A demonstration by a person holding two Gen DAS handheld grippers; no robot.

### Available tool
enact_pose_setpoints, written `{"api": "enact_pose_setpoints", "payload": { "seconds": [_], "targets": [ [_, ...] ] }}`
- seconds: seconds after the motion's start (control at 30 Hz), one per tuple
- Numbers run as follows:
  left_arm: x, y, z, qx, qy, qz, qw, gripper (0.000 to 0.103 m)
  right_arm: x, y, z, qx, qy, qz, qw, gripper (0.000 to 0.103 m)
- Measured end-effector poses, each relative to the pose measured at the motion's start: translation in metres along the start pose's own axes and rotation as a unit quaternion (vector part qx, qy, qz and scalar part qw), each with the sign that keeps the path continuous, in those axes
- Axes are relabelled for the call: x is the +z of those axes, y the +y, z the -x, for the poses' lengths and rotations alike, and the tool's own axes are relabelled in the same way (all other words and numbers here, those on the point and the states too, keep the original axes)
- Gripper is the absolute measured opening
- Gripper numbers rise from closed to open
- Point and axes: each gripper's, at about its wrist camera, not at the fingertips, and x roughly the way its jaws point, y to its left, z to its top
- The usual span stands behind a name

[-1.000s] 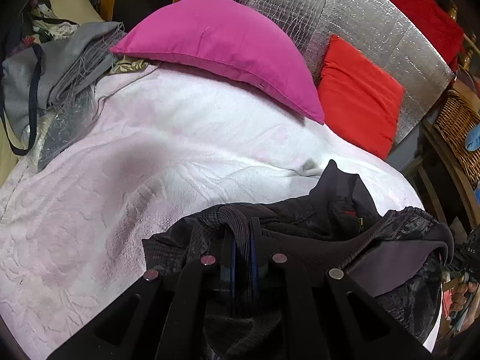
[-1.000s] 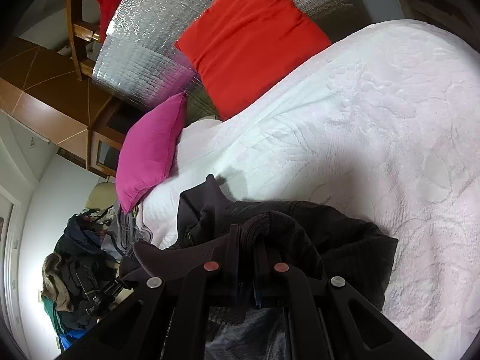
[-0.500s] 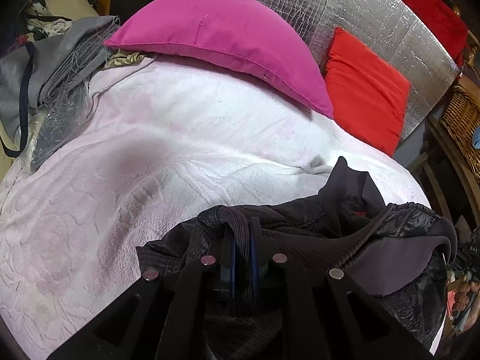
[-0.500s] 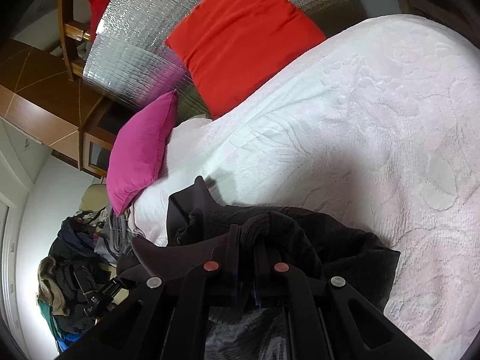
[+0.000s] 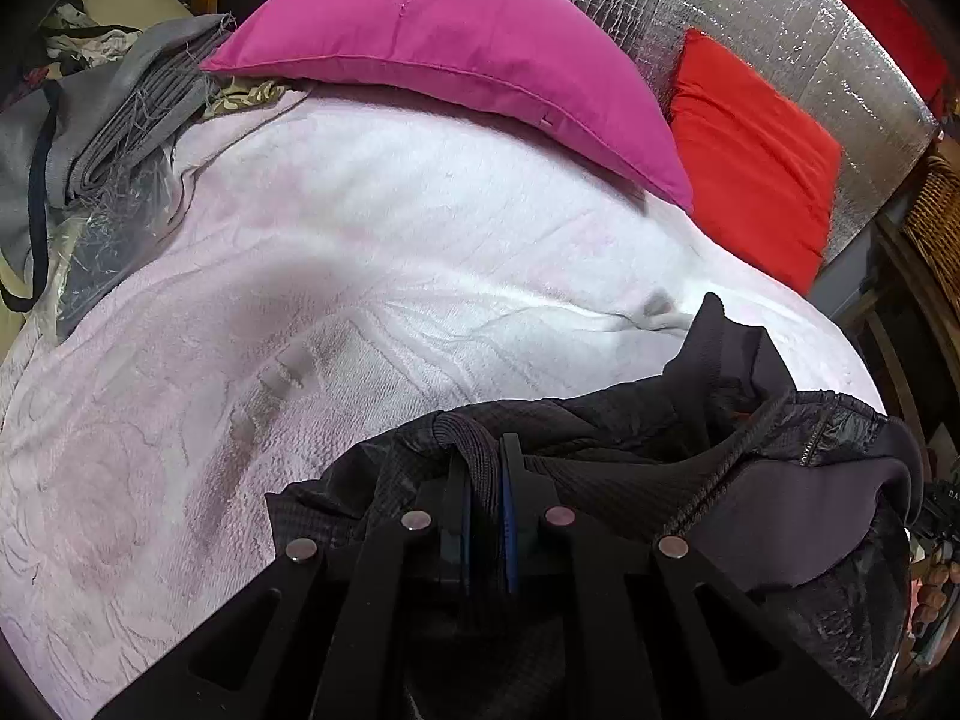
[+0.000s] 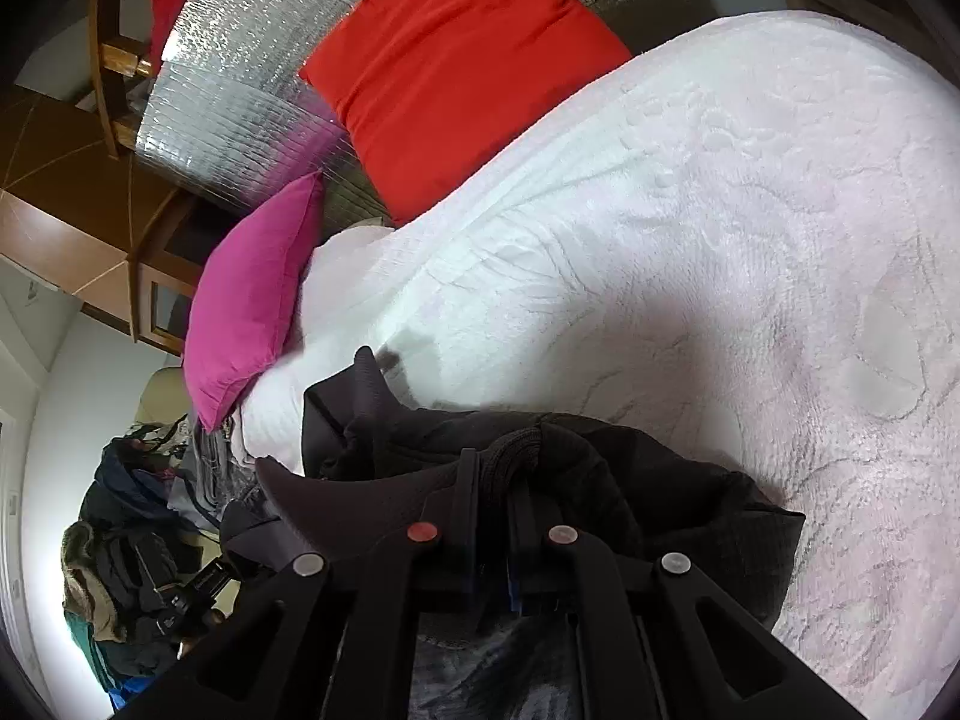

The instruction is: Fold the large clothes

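The left hand-held gripper [image 5: 483, 468] pinches a ribbed edge of the black jacket [image 5: 690, 456]; the right hand-held gripper [image 6: 495, 474] pinches another ribbed edge. The jacket lies bunched on the white bedspread [image 5: 372, 276], near the 2 pillows, pink [image 5: 456, 42] and red [image 5: 756, 156].

Both views are bright and mostly sharp, with heavy fisheye bending and black vignette at the corners. The white bedspread [image 5: 420, 252] is nearly blown out at its crest, and soft grey shadows lie across its near half. The silver foil panel [image 6: 240, 90] glints with speckled glare. The black jacket [image 5: 690, 456] reads dark, its folds hard to tell apart. In the right view the bedspread's far right edge looks soft.
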Motion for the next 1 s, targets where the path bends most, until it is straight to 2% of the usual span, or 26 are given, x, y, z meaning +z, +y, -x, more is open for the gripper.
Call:
{"api": "enact_pose_setpoints", "payload": {
  "seconds": [0.6, 0.73, 0.83, 0.87, 0.9, 0.93, 0.97, 1.0],
  "targets": [
    [0.004, 0.002, -0.020, 0.012, 0.023, 0.006, 0.9996, 0.011, 0.003, -0.006, -0.017, -0.016, 0.012, -0.016, 1.000, 0.007],
    [0.007, 0.009, -0.017, -0.013, 0.026, 0.032, 0.9991, 0.012, 0.004, -0.010, -0.018, -0.004, 0.010, -0.036, 0.999, 0.009],
    [0.008, 0.009, -0.013, -0.023, 0.024, 0.038, 0.9987, 0.017, 0.004, -0.007, -0.016, -0.002, 0.006, -0.038, 0.999, 0.011],
    [0.008, 0.008, -0.011, -0.030, 0.022, 0.042, 0.9984, 0.025, 0.004, -0.006, -0.015, 0.001, 0.004, -0.037, 0.999, 0.012],
    [0.009, 0.009, -0.009, -0.044, 0.019, 0.048, 0.9977, 0.040, 0.005, -0.005, -0.014, 0.005, 0.003, -0.037, 0.999, 0.015],
    [0.010, 0.009, -0.005, -0.056, 0.013, 0.056, 0.9968, 0.047, 0.006, -0.004, -0.012, 0.012, 0.001, -0.038, 0.999, 0.023],
    [0.010, 0.009, -0.002, -0.055, 0.004, 0.061, 0.9966, 0.066, 0.007, -0.004, -0.010, 0.023, -0.004, -0.042, 0.999, 0.030],
    [0.012, 0.009, 0.004, -0.039, -0.014, 0.067, 0.9969, 0.083, 0.008, -0.003, -0.006, 0.044, -0.015, -0.047, 0.998, 0.065]
  ]
}}
